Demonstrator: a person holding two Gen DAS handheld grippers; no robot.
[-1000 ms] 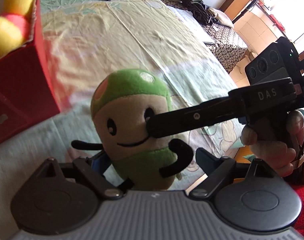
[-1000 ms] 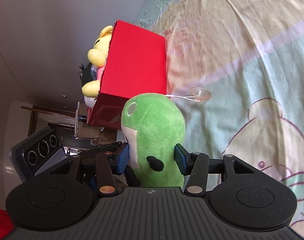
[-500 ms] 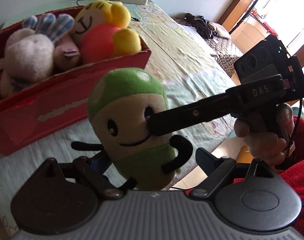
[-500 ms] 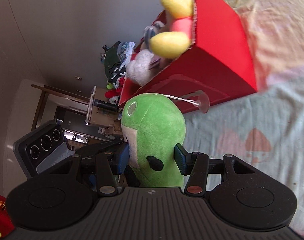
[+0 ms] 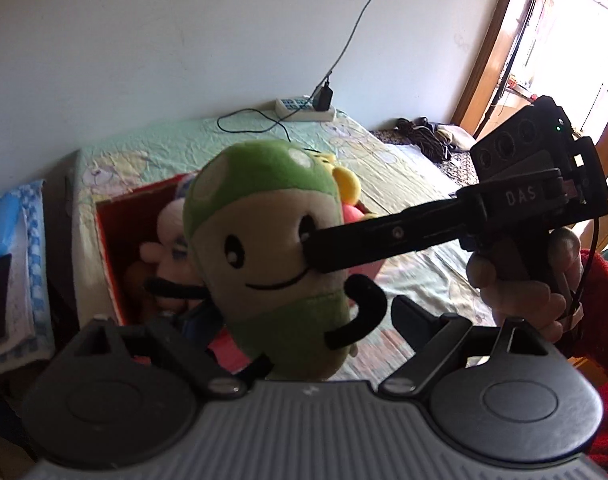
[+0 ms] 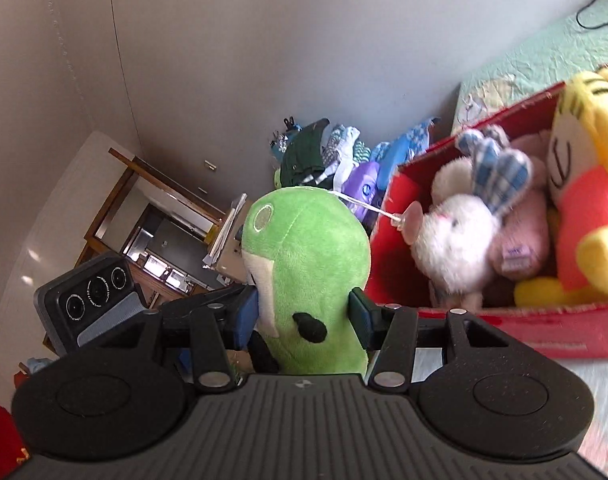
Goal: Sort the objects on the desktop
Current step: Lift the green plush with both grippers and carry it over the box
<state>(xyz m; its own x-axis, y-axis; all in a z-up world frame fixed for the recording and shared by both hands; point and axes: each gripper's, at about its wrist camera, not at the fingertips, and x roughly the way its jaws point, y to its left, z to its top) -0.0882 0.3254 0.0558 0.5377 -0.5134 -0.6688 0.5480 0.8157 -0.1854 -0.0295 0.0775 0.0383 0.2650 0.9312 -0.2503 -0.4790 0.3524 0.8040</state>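
The green plush toy (image 5: 272,248) is held in the air, clamped at its sides between the 2 fingers of the right gripper (image 6: 304,312). Its smiling face turns to the left wrist camera. The left gripper (image 5: 300,320) stands wide apart around the lower part of the toy; its right finger is clearly free of the toy, and the left one is mostly hidden behind it.

Compared with 0.5 s ago, the toy has come higher and nearer to the red box (image 6: 387,216). In the left view the box was then seen from its side wall; now the camera looks down into its open top (image 5: 116,232), and the wall with the power strip (image 5: 304,108) fills the upper part. The grip of the right gripper on the toy has not changed.

Only the left view shows the person's hand (image 5: 519,280) around the handle of the right gripper, and the bed (image 5: 403,168) with its pale printed sheet. Only the right view shows the back of the toy, its thin string with a clear suction cup (image 6: 409,220), and clearly the white rabbit plush (image 6: 455,236) and the yellow plush (image 6: 583,184) lying in the box.
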